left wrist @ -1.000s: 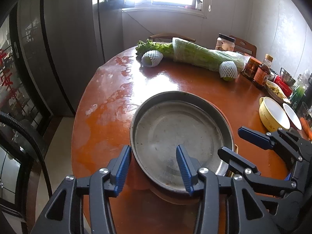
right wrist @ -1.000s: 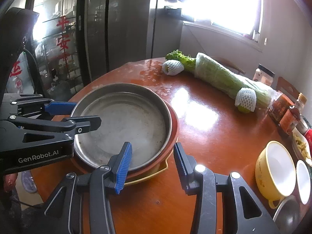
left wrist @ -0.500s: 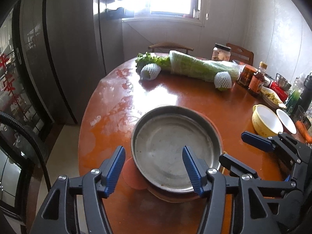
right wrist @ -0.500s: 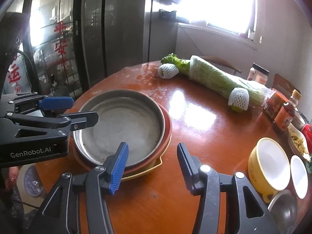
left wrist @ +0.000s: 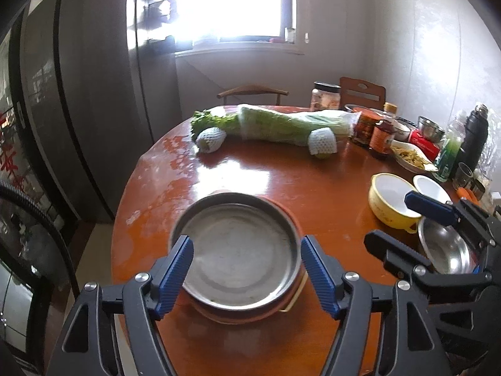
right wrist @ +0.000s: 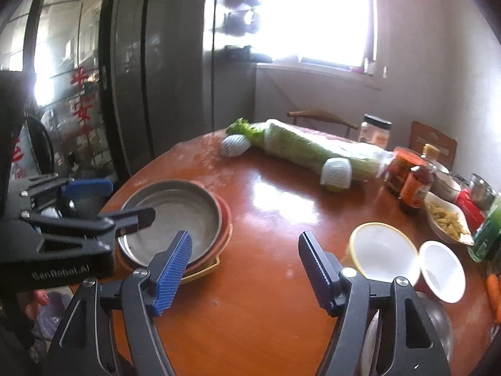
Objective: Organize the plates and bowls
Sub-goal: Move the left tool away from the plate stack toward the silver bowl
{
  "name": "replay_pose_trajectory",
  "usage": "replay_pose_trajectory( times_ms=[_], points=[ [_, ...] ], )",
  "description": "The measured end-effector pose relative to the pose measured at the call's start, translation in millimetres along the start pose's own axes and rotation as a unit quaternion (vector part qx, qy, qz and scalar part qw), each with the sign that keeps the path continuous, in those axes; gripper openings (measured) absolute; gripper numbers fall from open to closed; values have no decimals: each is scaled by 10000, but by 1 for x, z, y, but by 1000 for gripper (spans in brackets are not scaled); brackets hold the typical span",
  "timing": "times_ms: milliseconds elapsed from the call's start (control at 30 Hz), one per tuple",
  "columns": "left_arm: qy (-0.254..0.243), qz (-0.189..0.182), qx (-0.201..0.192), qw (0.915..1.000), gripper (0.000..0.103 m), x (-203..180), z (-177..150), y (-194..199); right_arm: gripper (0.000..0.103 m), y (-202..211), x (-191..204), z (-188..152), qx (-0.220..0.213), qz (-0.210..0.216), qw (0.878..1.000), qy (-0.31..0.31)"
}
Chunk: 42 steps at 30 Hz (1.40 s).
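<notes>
Now that both grippers have pulled back w/ jaws wider than 1 s ago, L gripper and R gripper hold nothing, pan sits stacked on red plate at table's left edge; yellow bowl likely next.

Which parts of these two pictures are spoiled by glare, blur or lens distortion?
Left wrist view: the window is blown out to white, and its light glares on the table; the fisheye bends the walls. Right wrist view: the window is overexposed too, a bright patch lies on the table, and the yellow bowl looks smeared by motion.
</notes>
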<state>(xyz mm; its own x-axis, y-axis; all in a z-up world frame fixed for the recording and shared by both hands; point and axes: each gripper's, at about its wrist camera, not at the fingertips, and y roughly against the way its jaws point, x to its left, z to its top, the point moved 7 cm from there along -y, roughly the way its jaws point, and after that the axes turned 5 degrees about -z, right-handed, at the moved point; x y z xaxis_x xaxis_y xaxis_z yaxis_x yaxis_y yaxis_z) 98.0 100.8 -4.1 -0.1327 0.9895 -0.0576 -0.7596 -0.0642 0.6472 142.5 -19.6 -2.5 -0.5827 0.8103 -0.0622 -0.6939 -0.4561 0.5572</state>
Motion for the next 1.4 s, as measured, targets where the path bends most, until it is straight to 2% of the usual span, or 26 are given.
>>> replay_pose_trajectory(
  times_ms=[400,600,967,1200,1400],
  points=[
    [-197,-187,-185,9995,80,-56,8,14,75,47,-50,-7,-325,-391,9980,-387],
    [-368,-314,-209,9986,84,-91,9,15,77,75,-87,-18,-464,-750,9942,-613],
    [-664,-673,-106,9955,86,-152,7,9,77,108,-165,-55,-367,-1375,9814,-1291],
    [-692,-825,83,9942,88,-173,2,-4,77,120,-205,-80,-236,-1589,9723,-1698],
    [-785,-910,216,9925,88,-189,-6,-16,77,114,-223,-97,-58,-1697,9685,-1821]
  ],
)
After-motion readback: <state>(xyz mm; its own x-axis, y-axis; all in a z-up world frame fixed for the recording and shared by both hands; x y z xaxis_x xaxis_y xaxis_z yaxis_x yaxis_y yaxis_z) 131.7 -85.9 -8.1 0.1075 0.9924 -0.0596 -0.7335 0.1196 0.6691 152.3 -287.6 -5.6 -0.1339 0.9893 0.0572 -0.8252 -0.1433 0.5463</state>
